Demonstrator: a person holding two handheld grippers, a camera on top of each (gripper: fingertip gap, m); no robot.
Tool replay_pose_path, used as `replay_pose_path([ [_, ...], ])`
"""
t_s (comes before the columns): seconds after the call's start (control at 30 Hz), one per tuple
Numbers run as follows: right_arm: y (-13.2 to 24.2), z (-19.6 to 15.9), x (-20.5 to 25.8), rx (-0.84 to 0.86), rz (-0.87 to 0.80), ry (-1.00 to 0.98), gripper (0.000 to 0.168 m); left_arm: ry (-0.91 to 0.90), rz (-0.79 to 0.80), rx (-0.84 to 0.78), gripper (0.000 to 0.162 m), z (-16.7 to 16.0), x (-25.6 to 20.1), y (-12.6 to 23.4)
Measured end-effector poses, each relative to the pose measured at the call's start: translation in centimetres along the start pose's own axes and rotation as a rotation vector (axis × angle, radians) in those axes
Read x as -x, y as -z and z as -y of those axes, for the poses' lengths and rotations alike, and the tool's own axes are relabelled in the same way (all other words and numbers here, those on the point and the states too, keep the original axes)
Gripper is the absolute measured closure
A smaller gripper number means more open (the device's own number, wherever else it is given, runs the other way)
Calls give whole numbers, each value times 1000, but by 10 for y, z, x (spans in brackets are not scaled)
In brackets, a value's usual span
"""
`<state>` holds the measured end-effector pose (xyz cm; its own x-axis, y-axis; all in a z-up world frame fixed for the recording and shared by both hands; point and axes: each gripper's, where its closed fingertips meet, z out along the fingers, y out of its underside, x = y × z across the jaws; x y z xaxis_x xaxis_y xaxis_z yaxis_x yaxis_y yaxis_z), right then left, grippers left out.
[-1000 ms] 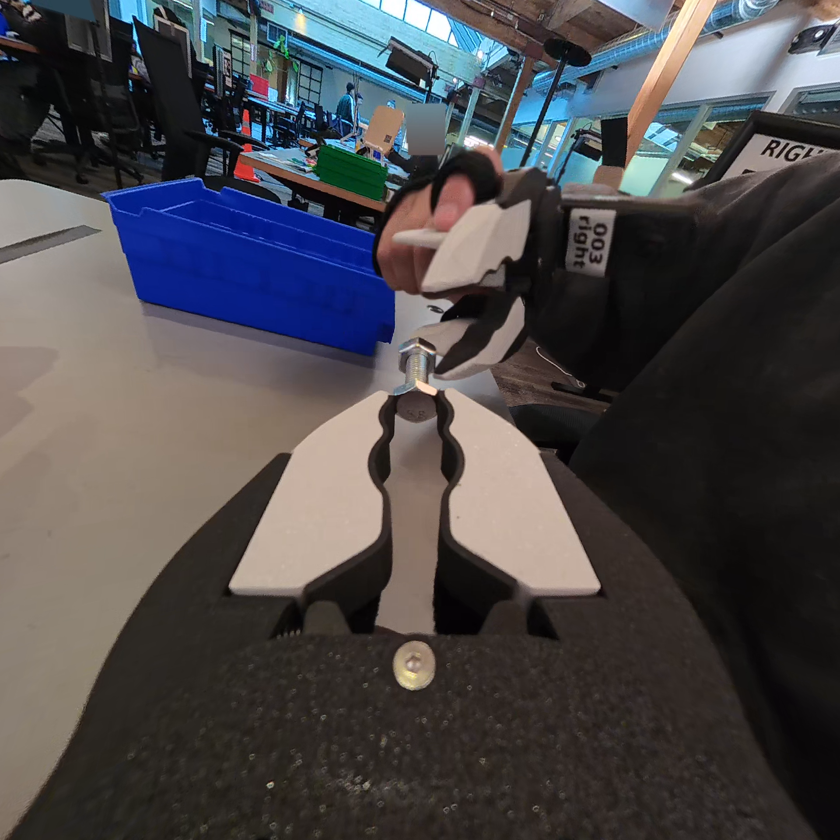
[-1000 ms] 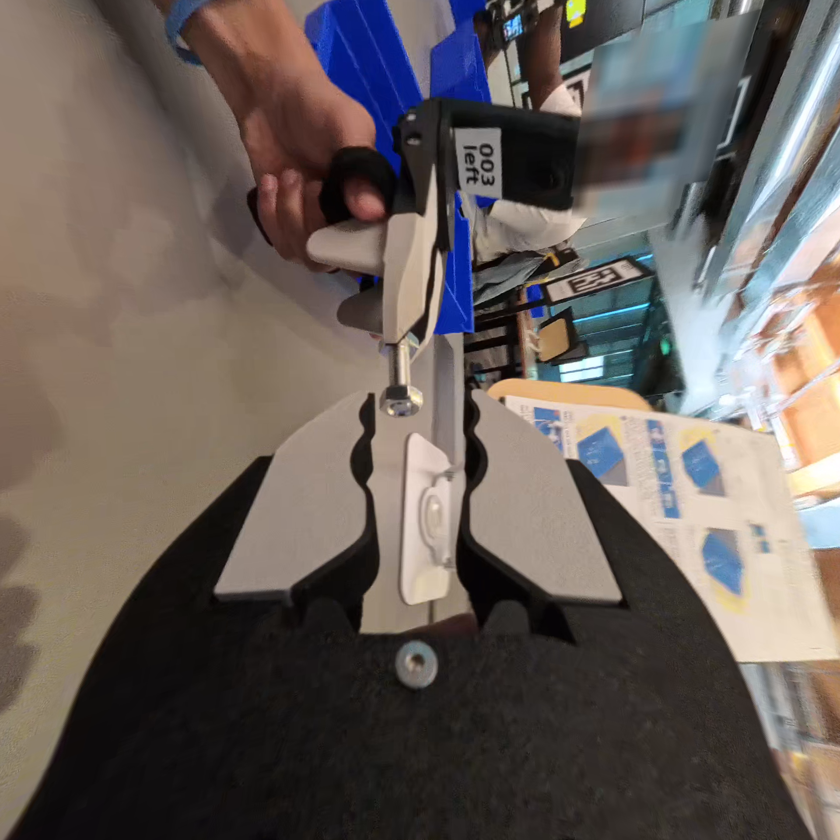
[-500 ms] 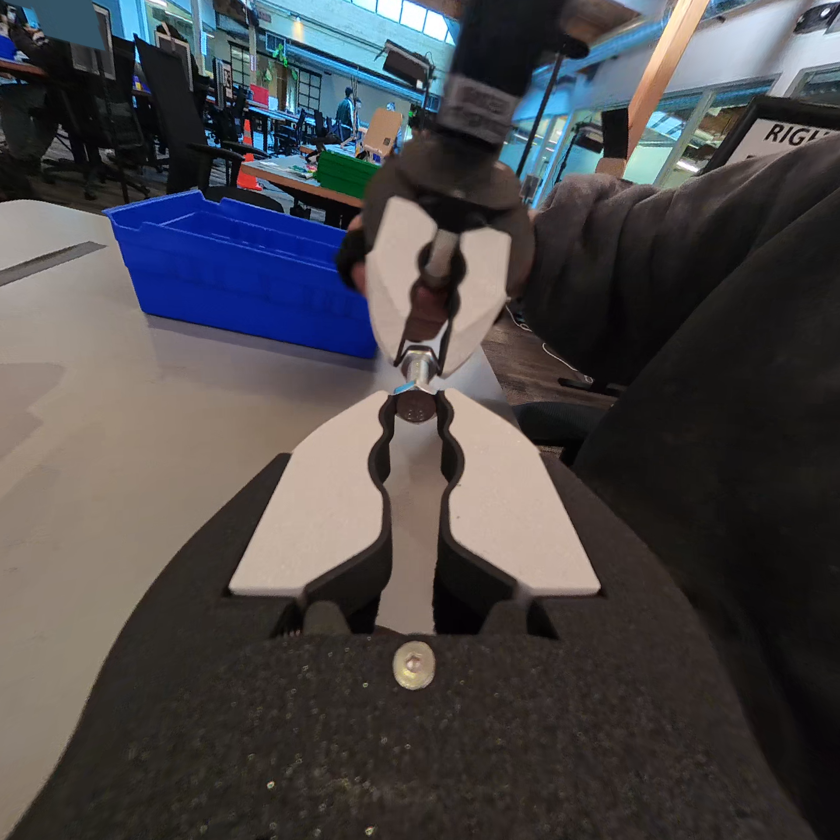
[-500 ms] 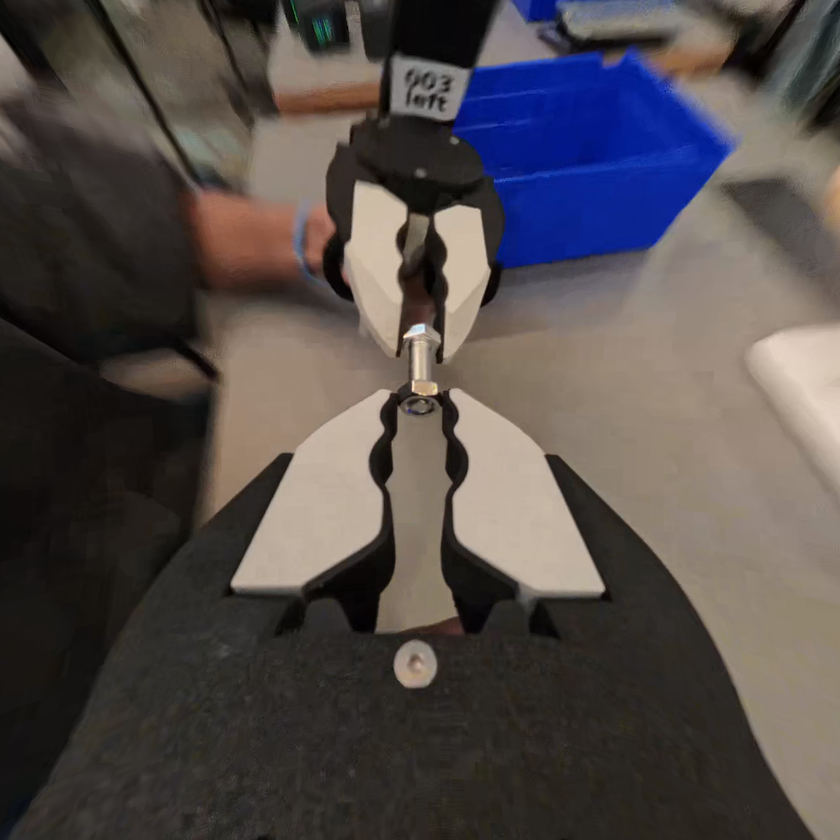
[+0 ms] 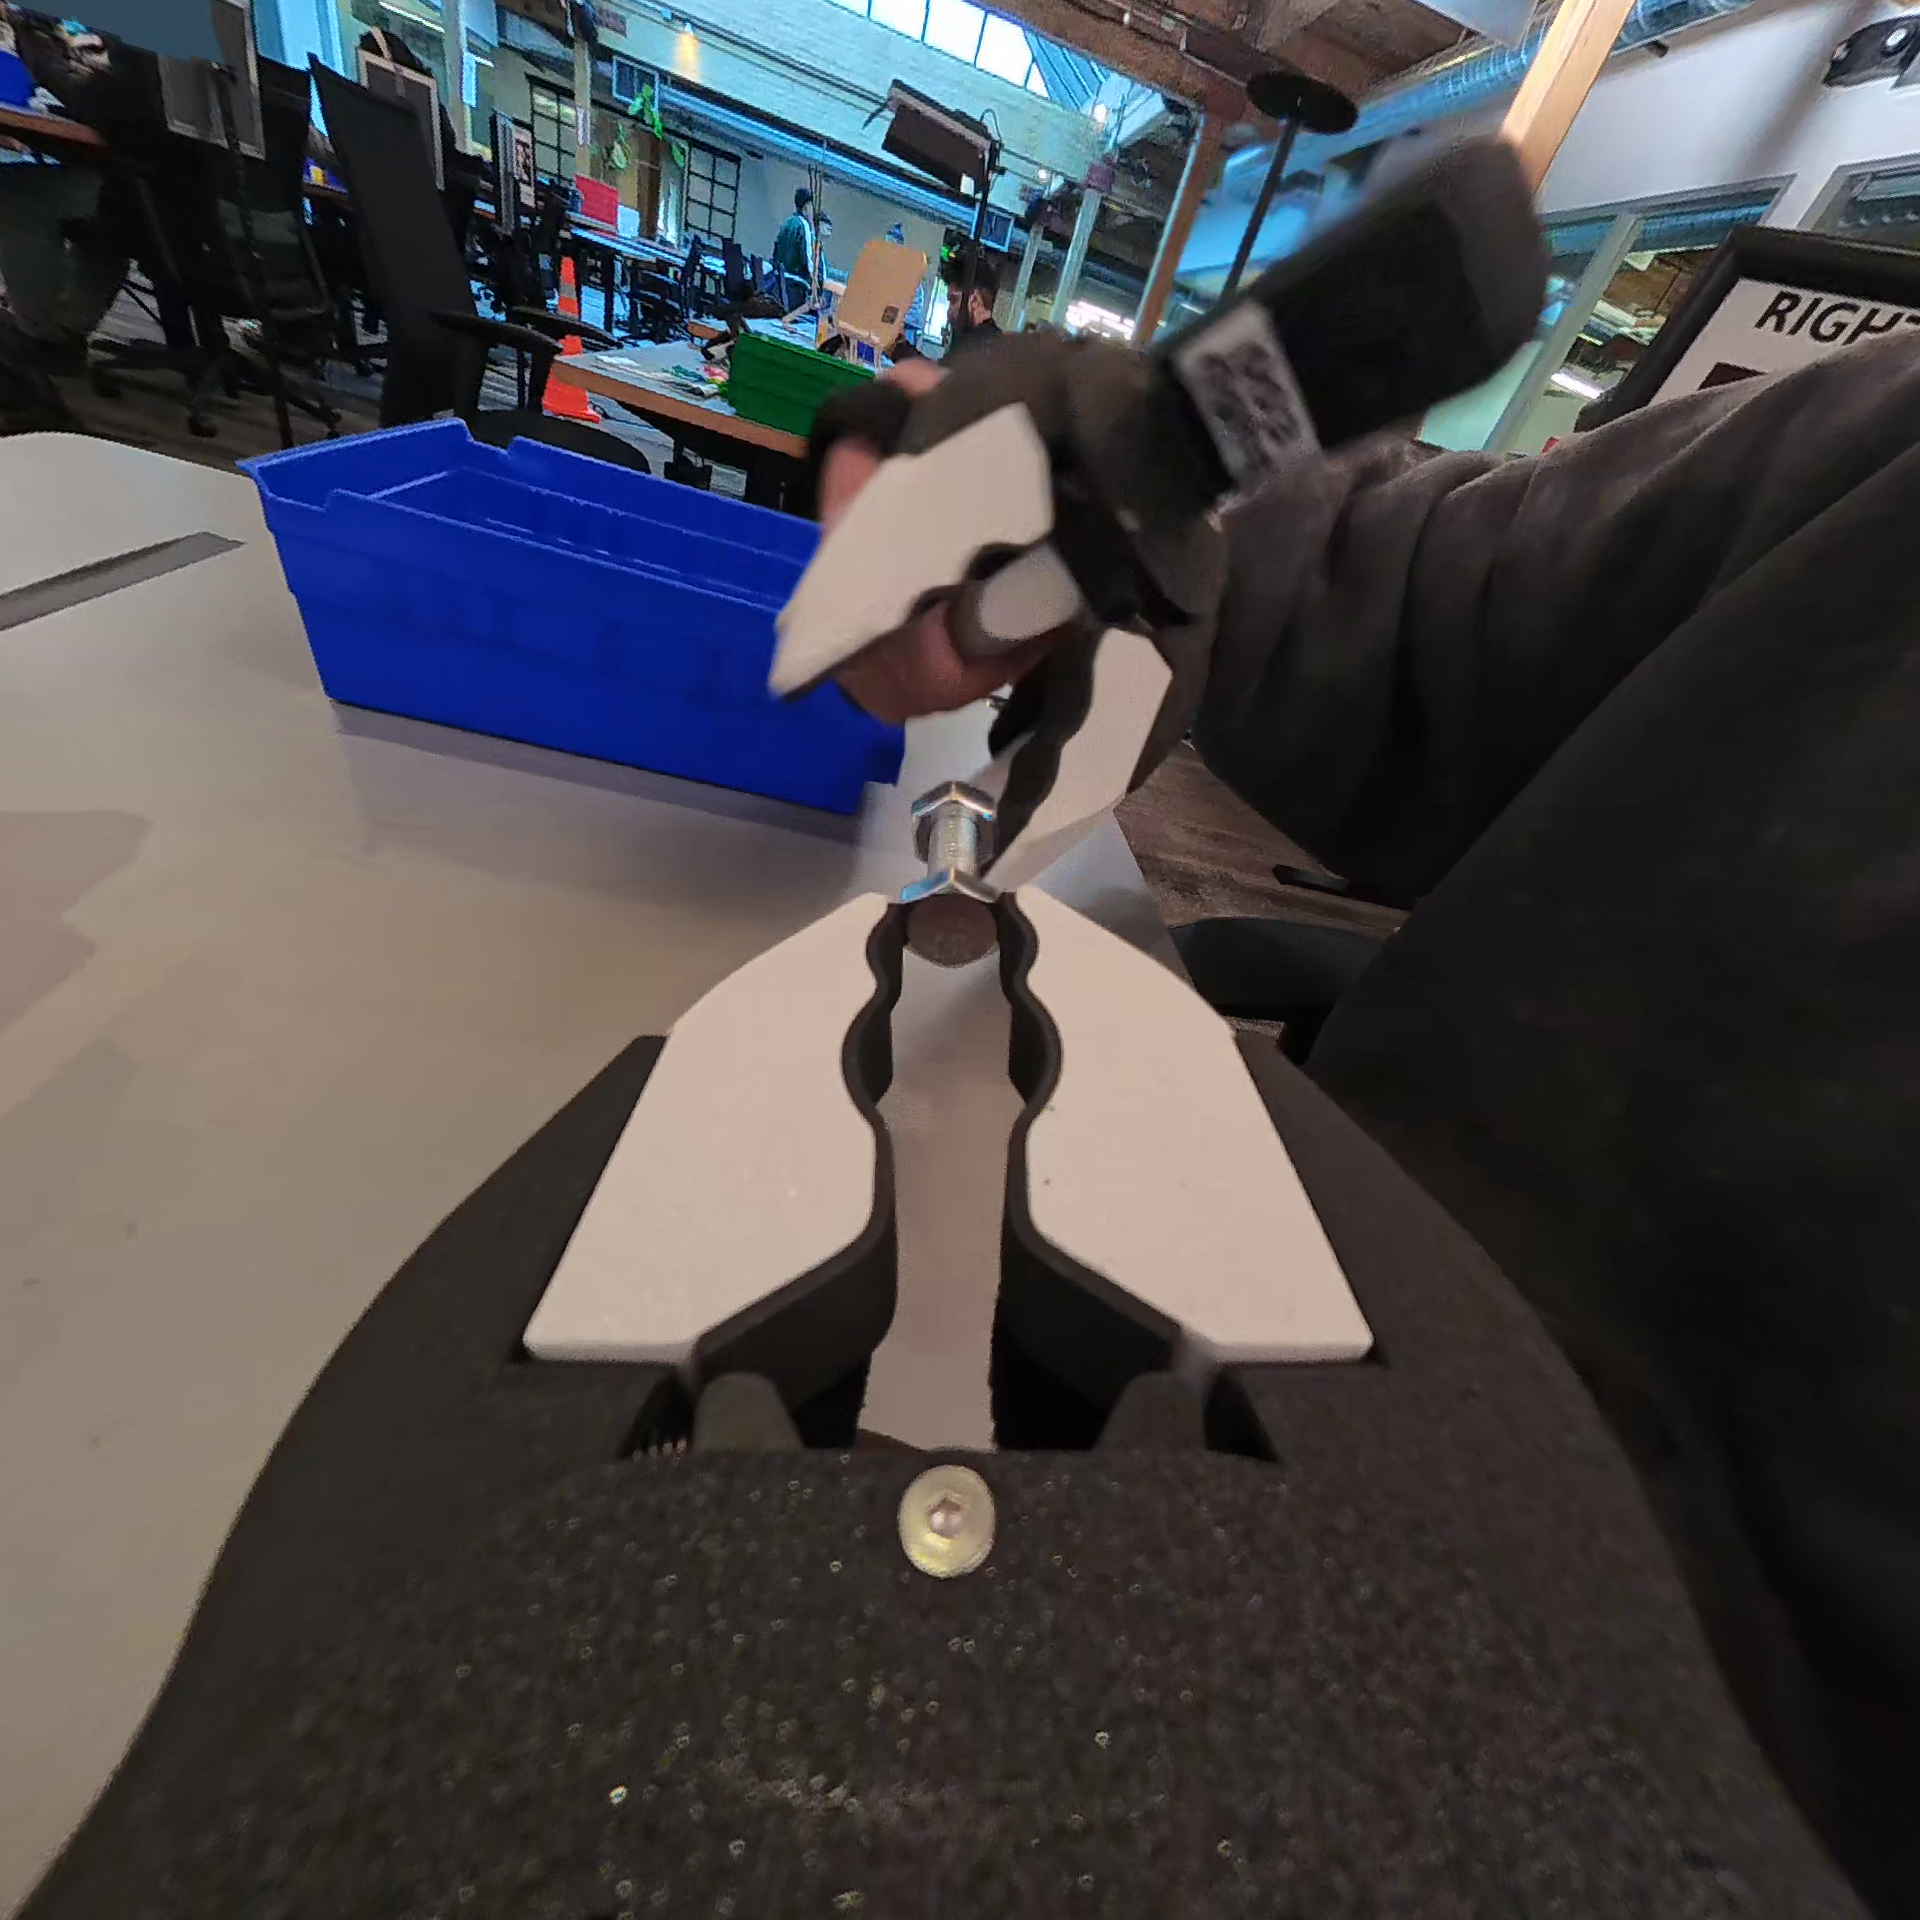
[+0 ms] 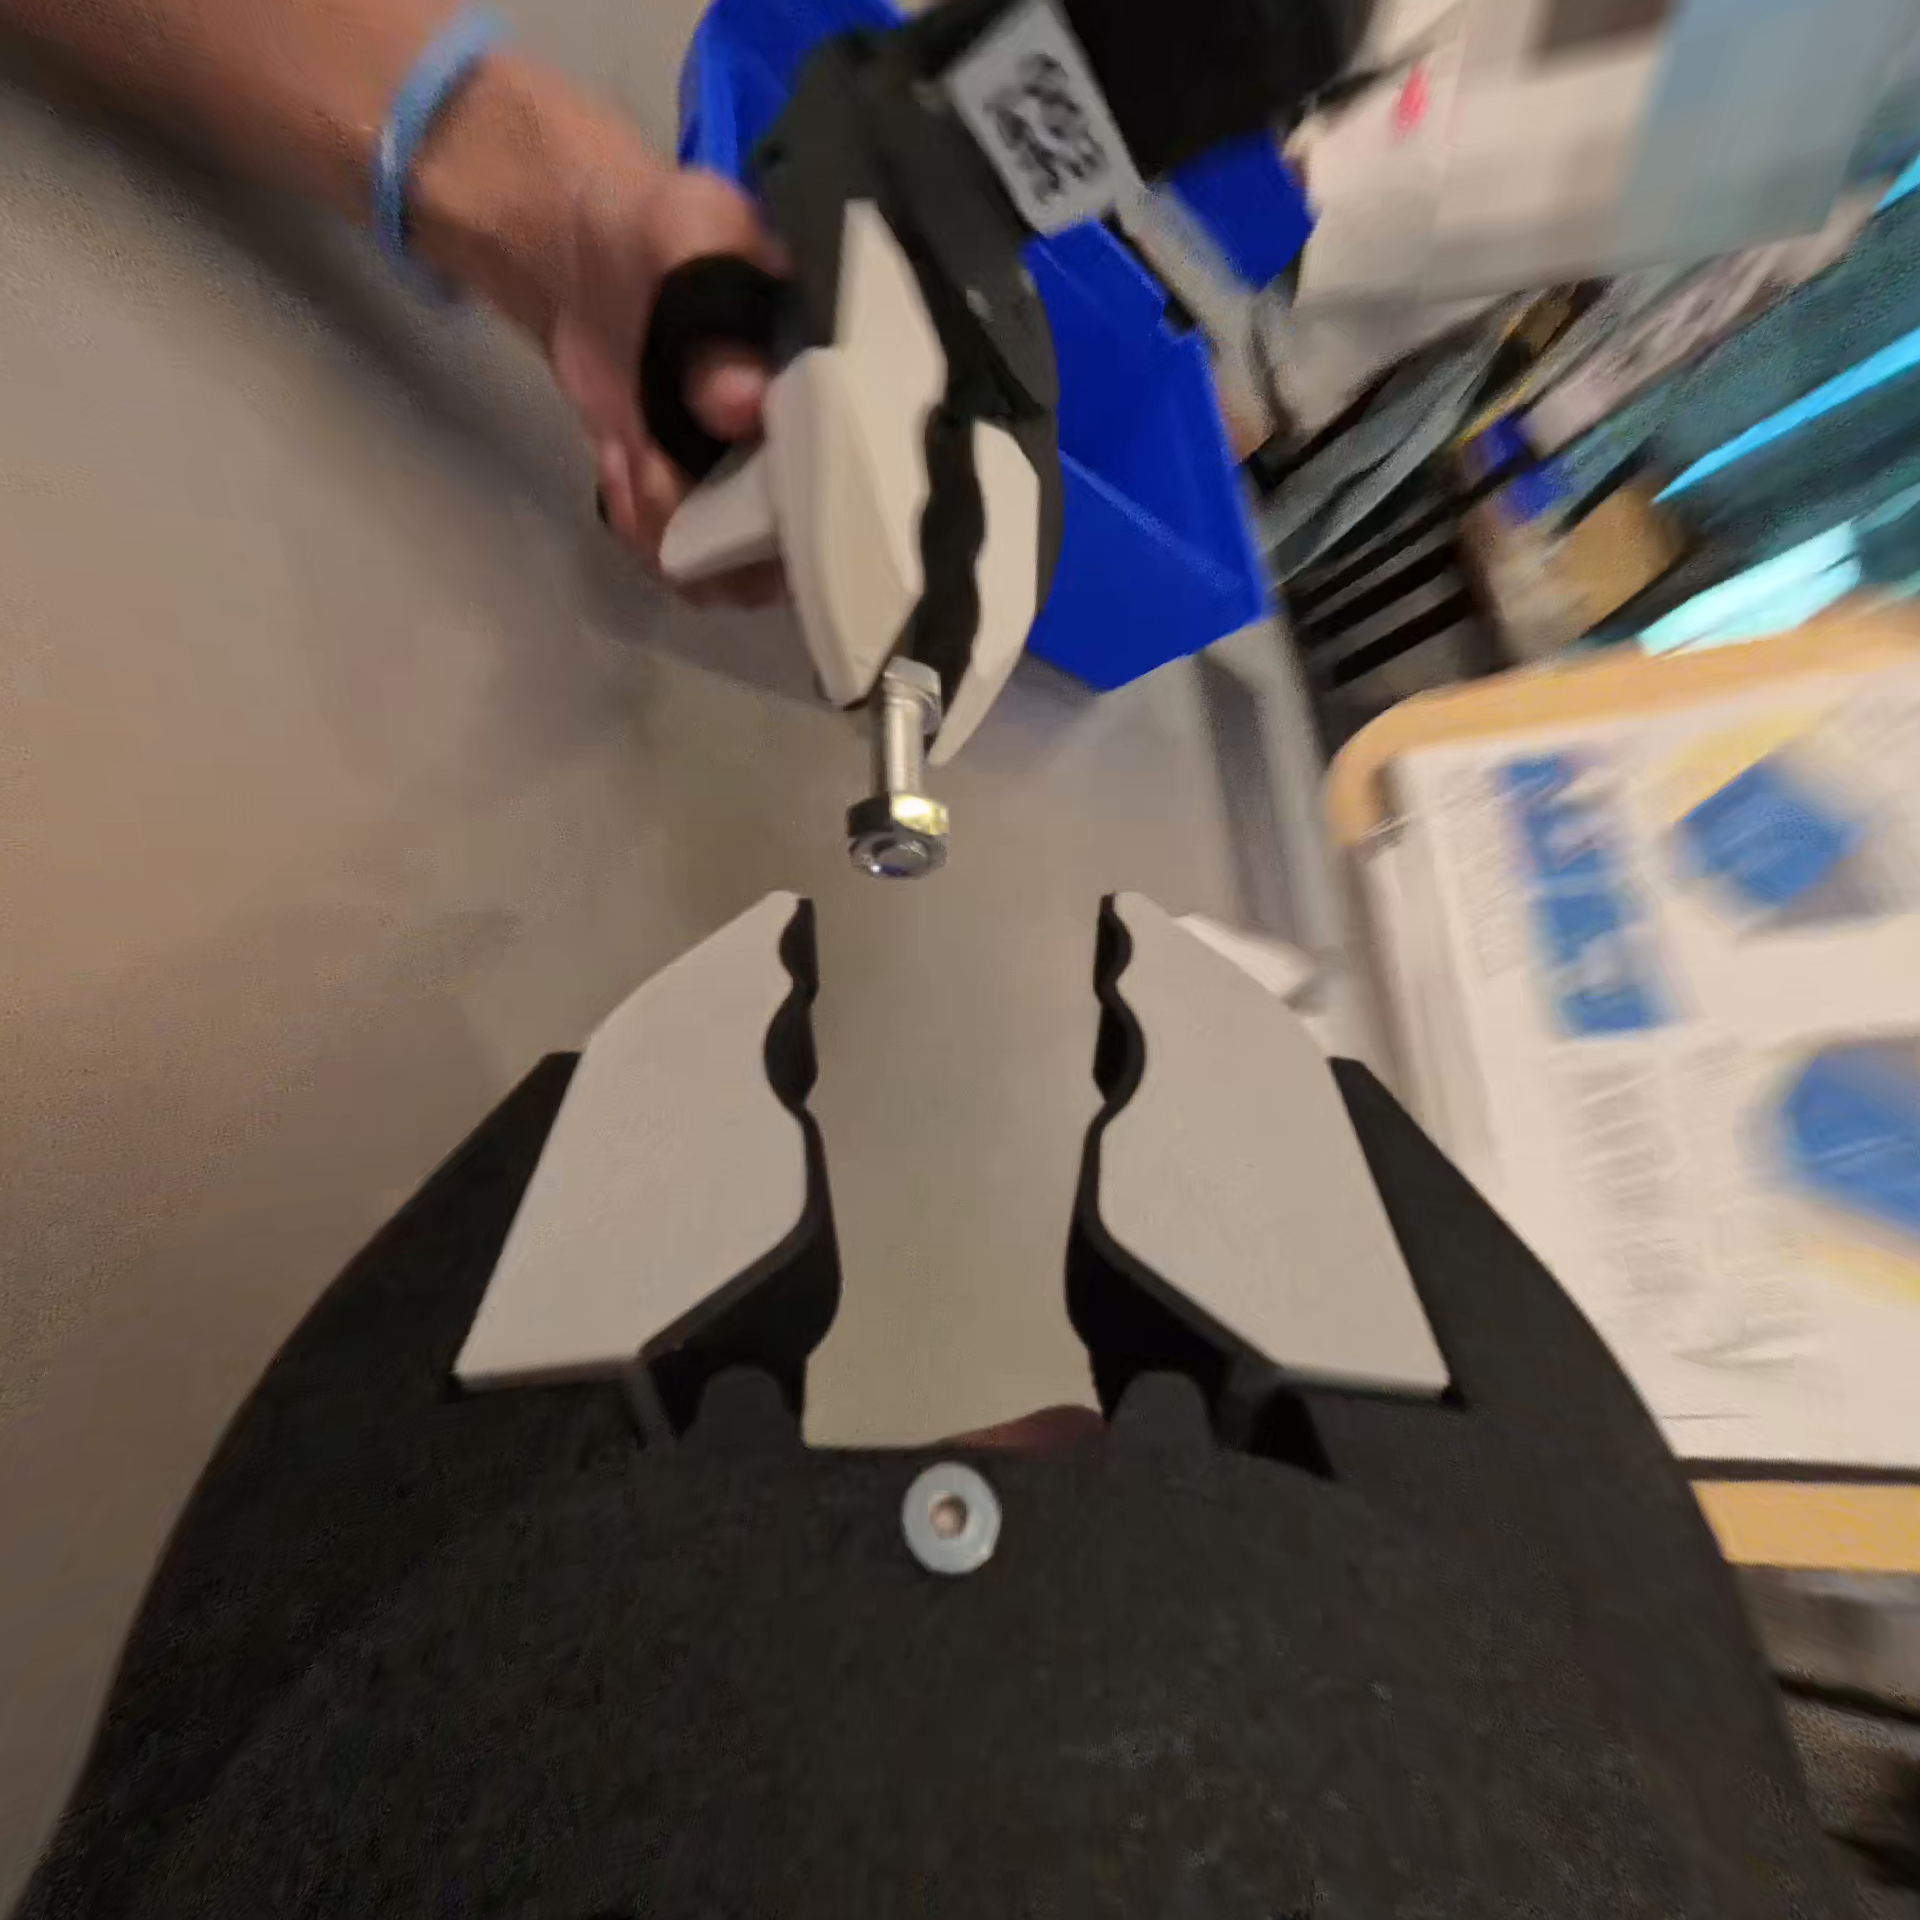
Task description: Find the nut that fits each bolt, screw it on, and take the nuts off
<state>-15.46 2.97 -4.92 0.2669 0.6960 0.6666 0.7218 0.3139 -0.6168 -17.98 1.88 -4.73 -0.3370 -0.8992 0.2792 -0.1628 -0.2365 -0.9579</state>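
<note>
Left wrist view: left gripper (image 5: 948, 914) had its jaws closed on the head of one bolt (image 5: 951, 844), which stuck out past the tips over the grey worktop (image 5: 312, 987). One nut (image 5: 951, 802) sat at the far end of the shaft. The right gripper (image 5: 935, 727) was close behind, jaws spread wide, lower finger just beside the nut (contact unclear). One blue bin (image 5: 561, 613) stood farther back on the worktop, well apart from the bolt. A dark sleeve (image 5: 1507, 644) filled the right side; the worktop edge ran just right of the jaws, with open room to the left.

Right wrist view (blurred): right gripper (image 6: 954, 914) jaws were parted with nothing between them, nut (image 6: 898, 823) just ahead of the tips and not touched. Left gripper (image 6: 914, 686) pinched the bolt (image 6: 900, 743) head. Blue bin (image 6: 1132, 520) behind, printed sheet (image 6: 1662, 1039) right, bare worktop (image 6: 260, 831) left.
</note>
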Motion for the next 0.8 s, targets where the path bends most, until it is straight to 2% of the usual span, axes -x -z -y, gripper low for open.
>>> replay_pose_path([
  [0.07,2,7,4,32,-100,336,120,6,0,0,145,-1,1,0],
  [0.13,0,9,9,52,-135,491,125,12,-7,-1,145,-1,0,0],
  [0.27,-3,12,11,45,-133,491,148,11,-11,7,145,-2,0,-2],
  [0.3,-3,12,11,44,-126,468,148,10,-11,4,145,-2,0,-2],
  [0.37,-2,15,13,13,-50,282,149,-1,-15,1,145,-1,-3,-1],
  [0.43,-2,12,16,3,110,-38,149,-27,8,17,145,-3,-2,-2],
  [0.63,3,22,11,-169,684,-1284,149,-47,21,3,145,1,-3,-3],
  [0.7,2,18,14,-192,789,-1462,149,-49,35,21,145,-3,0,-4],
  [0.8,3,21,14,-289,758,-1376,144,-39,29,12,145,-1,0,-3],
])
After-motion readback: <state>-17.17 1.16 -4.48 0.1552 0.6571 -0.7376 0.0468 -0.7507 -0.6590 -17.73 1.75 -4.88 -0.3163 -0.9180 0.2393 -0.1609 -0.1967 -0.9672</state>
